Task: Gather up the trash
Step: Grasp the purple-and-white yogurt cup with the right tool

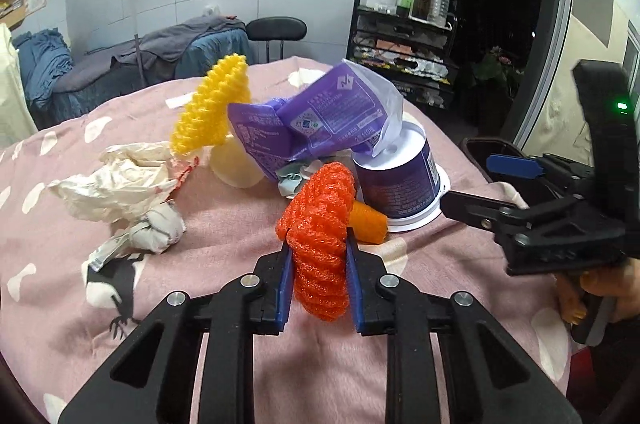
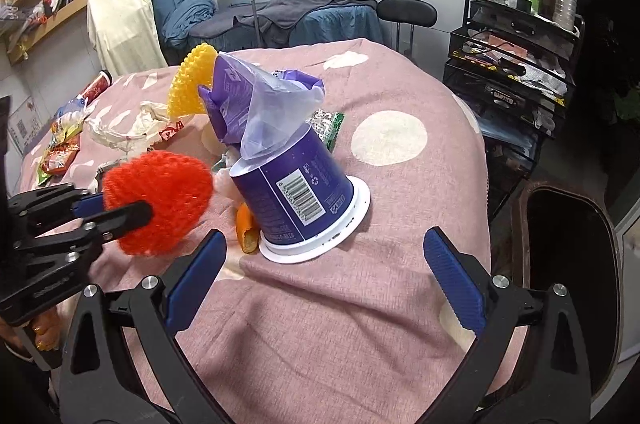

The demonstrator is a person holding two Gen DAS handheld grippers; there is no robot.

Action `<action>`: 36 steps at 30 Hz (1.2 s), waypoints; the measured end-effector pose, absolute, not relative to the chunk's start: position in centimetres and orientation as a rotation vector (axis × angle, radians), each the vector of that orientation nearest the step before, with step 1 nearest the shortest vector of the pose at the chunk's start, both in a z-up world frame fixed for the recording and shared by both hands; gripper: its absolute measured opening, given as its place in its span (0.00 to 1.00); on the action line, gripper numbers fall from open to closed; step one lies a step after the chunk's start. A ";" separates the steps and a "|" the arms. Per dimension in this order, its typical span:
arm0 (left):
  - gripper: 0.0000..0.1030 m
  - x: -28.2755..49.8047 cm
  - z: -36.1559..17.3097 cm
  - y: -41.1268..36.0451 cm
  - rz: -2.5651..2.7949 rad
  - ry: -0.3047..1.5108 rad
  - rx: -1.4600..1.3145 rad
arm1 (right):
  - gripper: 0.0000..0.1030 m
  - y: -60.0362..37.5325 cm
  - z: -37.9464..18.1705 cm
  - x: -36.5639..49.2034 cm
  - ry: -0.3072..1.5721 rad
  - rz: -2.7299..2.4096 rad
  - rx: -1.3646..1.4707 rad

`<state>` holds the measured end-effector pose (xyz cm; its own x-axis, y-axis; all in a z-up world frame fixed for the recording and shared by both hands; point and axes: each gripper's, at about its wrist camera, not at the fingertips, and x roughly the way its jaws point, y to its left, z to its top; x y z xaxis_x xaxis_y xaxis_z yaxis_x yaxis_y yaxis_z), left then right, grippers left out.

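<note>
An orange foam net (image 1: pixel 320 216) lies on the pink bedspread (image 1: pixel 200 304), and my left gripper (image 1: pixel 318 242) is shut on it, blue pads pressing both sides. The right wrist view shows the same net (image 2: pixel 160 200) in the left gripper (image 2: pixel 120 208). Behind it stand an upturned purple cup (image 2: pixel 292 192) with a purple plastic wrapper (image 2: pixel 248 104) on it, a yellow foam net (image 1: pixel 212 104), crumpled paper (image 1: pixel 116 184) and a piece of orange peel (image 2: pixel 246 228). My right gripper (image 2: pixel 326 236) is open with nothing held, just short of the cup.
A dark trash bin (image 2: pixel 568 264) stands off the bed's right edge. Snack wrappers (image 2: pixel 60 144) and a red can (image 2: pixel 96 86) lie at the far left. A black cart with bottles (image 2: pixel 516 64) and a chair (image 2: pixel 408 12) stand beyond the bed.
</note>
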<state>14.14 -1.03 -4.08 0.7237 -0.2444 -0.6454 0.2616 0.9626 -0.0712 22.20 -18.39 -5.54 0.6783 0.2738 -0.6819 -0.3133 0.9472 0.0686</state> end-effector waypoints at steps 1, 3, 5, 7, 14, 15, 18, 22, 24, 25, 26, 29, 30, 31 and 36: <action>0.22 13.9 -3.9 -0.9 -0.275 0.704 0.018 | 0.95 -18.2 -5.5 22.6 0.764 0.333 -0.063; 0.22 13.3 -3.7 -0.3 -0.269 0.698 -0.001 | 0.95 -17.6 -5.5 23.4 0.776 0.338 -0.087; 0.22 12.6 -3.5 0.4 -0.260 0.695 -0.023 | 0.95 -16.9 -5.6 24.0 0.787 0.340 -0.118; 0.22 12.2 -3.4 0.8 -0.251 0.692 -0.037 | 0.95 -16.1 -5.8 24.8 0.801 0.339 -0.151; 0.22 10.9 -3.9 2.1 -0.228 0.708 -0.077 | 0.95 -13.8 -6.5 27.0 0.843 0.334 -0.233; 0.22 10.8 -4.0 2.2 -0.227 0.709 -0.081 | 0.95 -13.6 -6.7 27.4 0.850 0.336 -0.239; 0.22 10.2 -4.3 2.3 -0.229 0.712 -0.088 | 0.94 -13.2 -7.0 28.0 0.871 0.337 -0.247; 0.22 9.8 -4.6 2.5 -0.235 0.710 -0.100 | 0.79 -12.7 -7.4 28.4 0.889 0.337 -0.265; 0.22 9.7 -4.6 2.5 -0.237 0.709 -0.100 | 0.78 -12.8 -7.3 28.1 0.877 0.342 -0.264; 0.22 9.6 -4.7 2.5 -0.238 0.708 -0.098 | 0.78 -12.8 -7.2 27.9 0.870 0.351 -0.257; 0.22 9.5 -4.7 2.3 -0.238 0.707 -0.097 | 0.78 -12.9 -7.2 27.6 0.869 0.357 -0.250; 0.22 9.4 -4.6 2.2 -0.245 0.703 -0.100 | 0.78 -13.4 -6.8 26.8 0.862 0.367 -0.219; 0.22 9.4 -4.6 2.1 -0.248 0.702 -0.100 | 0.78 -13.6 -6.7 26.5 0.858 0.370 -0.205; 0.22 9.4 -4.5 2.0 -0.251 0.701 -0.099 | 0.78 -14.1 -6.4 26.0 0.852 0.373 -0.179; 0.22 9.3 -4.4 1.3 -0.274 0.698 -0.092 | 0.78 -16.3 -5.6 23.5 0.814 0.360 -0.077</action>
<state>9.28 1.28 -4.37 0.7317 -0.2794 -0.6217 0.2181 0.9601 -0.1748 23.47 -16.34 -5.60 0.6297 0.2852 -0.7226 -0.3435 0.9365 0.0703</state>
